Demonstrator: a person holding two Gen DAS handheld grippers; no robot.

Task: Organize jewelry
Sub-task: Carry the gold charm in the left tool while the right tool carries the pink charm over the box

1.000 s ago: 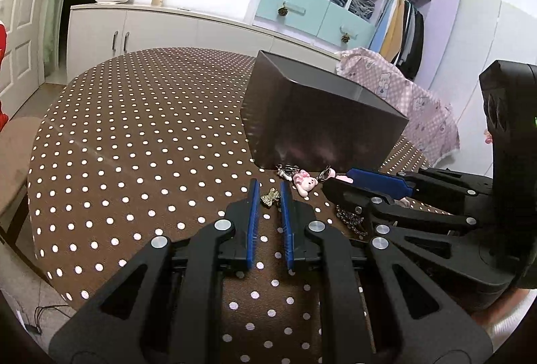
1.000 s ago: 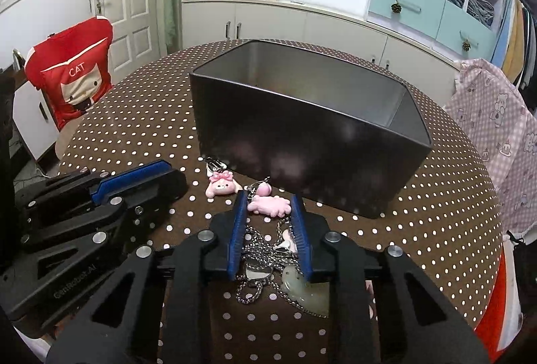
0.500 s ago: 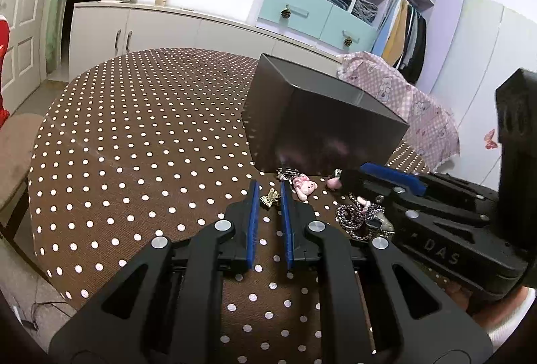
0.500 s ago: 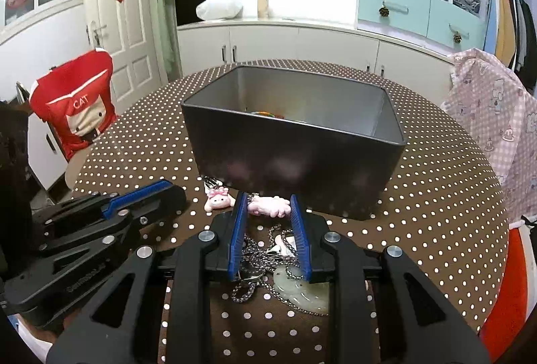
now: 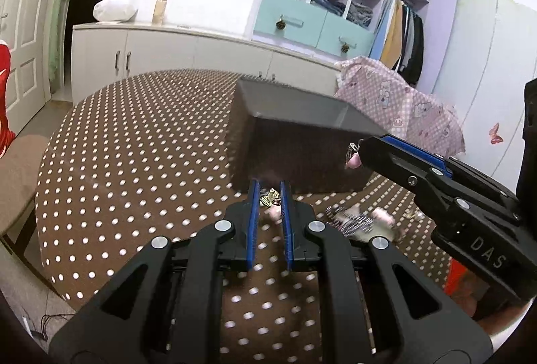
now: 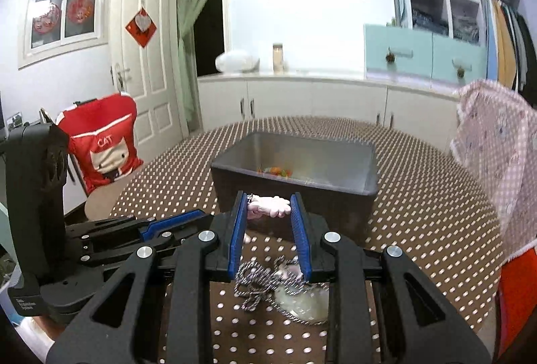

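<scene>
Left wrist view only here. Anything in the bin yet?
Observer: Yes. The right wrist view shows orange and green pieces on the bin floor.
Operator: Right tongs, what's the grip like?
Observer: Both pads press the ends of a pink charm, held crosswise.
Operator: The stuff under them is a blur for me.
Observer: A chain and a pale pendant lie on the table there.

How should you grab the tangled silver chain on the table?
Pinch the silver chain at the thick bunched knot, probably coming straight down from above. It lies flat and loose on the table, so a side approach would likely just push it along.
</scene>
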